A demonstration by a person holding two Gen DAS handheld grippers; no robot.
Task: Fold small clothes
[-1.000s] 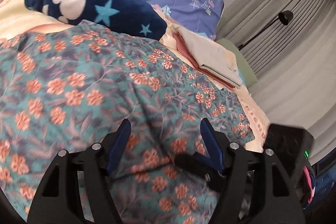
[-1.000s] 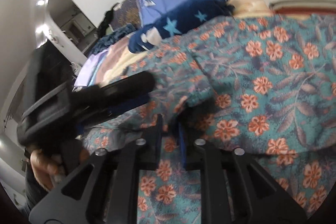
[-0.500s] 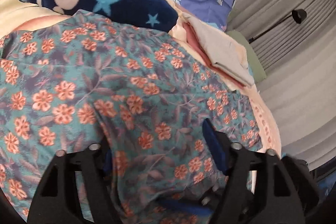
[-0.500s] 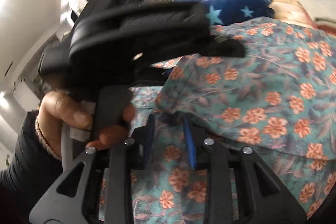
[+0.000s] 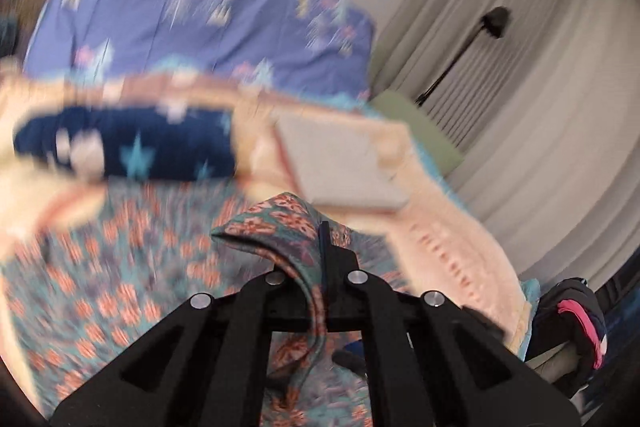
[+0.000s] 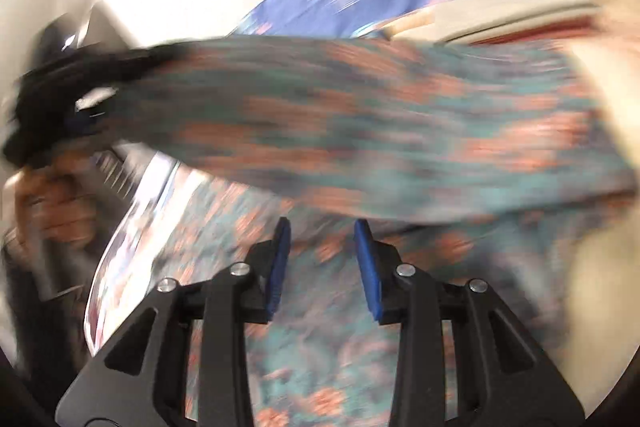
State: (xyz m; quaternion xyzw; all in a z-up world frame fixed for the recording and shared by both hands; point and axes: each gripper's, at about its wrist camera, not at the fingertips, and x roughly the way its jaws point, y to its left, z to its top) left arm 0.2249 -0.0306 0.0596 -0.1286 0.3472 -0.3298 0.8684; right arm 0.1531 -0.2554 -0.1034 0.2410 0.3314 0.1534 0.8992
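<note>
A teal garment with orange flowers (image 5: 120,267) lies spread on the bed. My left gripper (image 5: 320,247) is shut on a fold of the floral garment (image 5: 280,223) and holds it raised above the rest. In the right wrist view the lifted cloth (image 6: 380,131) stretches across the frame from the other gripper (image 6: 60,107) at the left, all blurred. My right gripper (image 6: 322,255) is open and empty, just below the raised cloth.
A navy star-print fleece (image 5: 128,151) and a stack of folded pale clothes (image 5: 340,163) lie behind the garment on a peach blanket (image 5: 448,239). A blue patterned pillow (image 5: 200,15), curtains (image 5: 540,87) and a floor lamp (image 5: 496,23) stand beyond.
My left gripper closed on the floral garment and lifted a fold. My right gripper opened, letting go of the cloth. Both views are now motion-blurred.
</note>
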